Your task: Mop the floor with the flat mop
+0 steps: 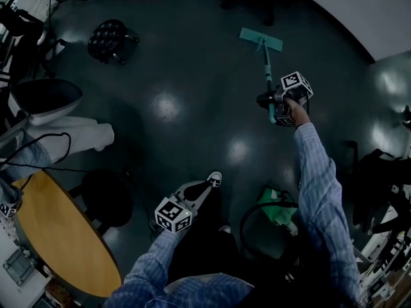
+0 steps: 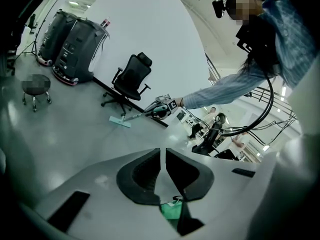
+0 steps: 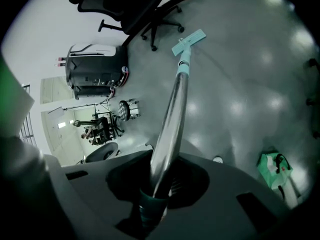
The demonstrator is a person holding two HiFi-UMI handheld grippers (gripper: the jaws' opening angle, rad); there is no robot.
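Observation:
The flat mop rests its teal head (image 1: 261, 39) on the dark floor ahead of me. Its metal pole (image 1: 266, 76) slants back to my right gripper (image 1: 275, 105), which is shut on the pole's lower end. In the right gripper view the pole (image 3: 172, 116) rises from between the jaws of the right gripper (image 3: 160, 184) to the mop head (image 3: 189, 42). My left gripper (image 1: 207, 186) hangs low near my legs, away from the mop. In its own view the left gripper (image 2: 163, 168) is shut with nothing between its jaws, and the mop head (image 2: 120, 122) lies far off.
A green bucket (image 1: 277, 213) stands on the floor by my right side. A round wooden table (image 1: 61, 236) is at my left, and a black stool (image 1: 108, 38) is farther off. A black office chair (image 2: 131, 79) and a curved white wall (image 1: 366, 11) lie beyond the mop.

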